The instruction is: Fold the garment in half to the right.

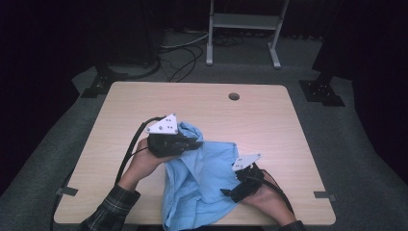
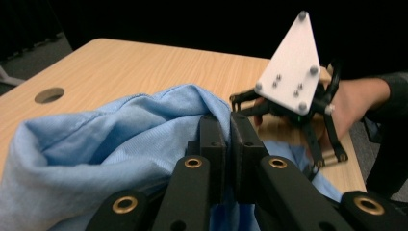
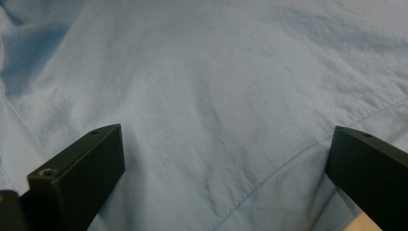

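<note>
Cloth, a light blue garment (image 1: pixel 199 185), lies rumpled on the near half of the wooden table (image 1: pixel 260 120), its lower edge hanging over the near side. The left gripper (image 1: pixel 195 143) has its jaws pressed together on a raised fold of that garment, the fabric bunching up just beyond its fingertips (image 2: pixel 230 126) and falling away to their left. The right gripper (image 1: pixel 230 193) has its jaws spread wide over flat fabric, a stitched seam running between them, nothing pinched
</note>
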`<state>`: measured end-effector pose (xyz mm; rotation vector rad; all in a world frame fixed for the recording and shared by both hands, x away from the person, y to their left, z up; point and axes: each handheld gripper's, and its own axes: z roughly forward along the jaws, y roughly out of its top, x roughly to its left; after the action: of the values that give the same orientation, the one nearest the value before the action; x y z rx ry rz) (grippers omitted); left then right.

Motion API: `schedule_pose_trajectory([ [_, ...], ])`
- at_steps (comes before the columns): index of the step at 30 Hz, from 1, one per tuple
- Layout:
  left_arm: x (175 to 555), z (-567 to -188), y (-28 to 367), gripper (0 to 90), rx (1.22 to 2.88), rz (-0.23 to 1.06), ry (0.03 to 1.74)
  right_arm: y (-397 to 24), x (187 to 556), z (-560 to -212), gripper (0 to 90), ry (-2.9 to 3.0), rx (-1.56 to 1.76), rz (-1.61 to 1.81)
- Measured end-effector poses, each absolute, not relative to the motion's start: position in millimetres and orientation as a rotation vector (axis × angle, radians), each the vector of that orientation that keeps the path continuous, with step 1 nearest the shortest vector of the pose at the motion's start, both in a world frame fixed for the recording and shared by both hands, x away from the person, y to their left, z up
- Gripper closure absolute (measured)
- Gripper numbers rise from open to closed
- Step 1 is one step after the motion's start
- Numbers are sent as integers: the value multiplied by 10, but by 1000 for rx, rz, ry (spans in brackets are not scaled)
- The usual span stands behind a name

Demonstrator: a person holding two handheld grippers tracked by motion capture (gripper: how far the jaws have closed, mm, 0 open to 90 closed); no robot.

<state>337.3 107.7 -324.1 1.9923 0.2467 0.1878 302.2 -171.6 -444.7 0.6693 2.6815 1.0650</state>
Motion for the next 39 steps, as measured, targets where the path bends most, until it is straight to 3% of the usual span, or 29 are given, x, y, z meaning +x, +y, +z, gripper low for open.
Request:
schedule_pose_trajectory([
  [11,3445,-3321,792,857,2004,144,217,-1263,3029,-4444,0,2703,626,1084],
  [22,3599,-3804,631,856,2106,68,297,-1733,3030,-4288,15,2653,644,1175],
  [30,3620,-4010,529,848,2159,25,302,-1769,3028,-4302,15,2664,618,1149],
  [35,3596,-4001,517,784,2148,-5,289,-1805,3036,-4285,15,2655,620,1163],
  [39,3573,-3961,514,641,2141,-61,264,-1840,3044,-4271,14,2644,621,1180],
])
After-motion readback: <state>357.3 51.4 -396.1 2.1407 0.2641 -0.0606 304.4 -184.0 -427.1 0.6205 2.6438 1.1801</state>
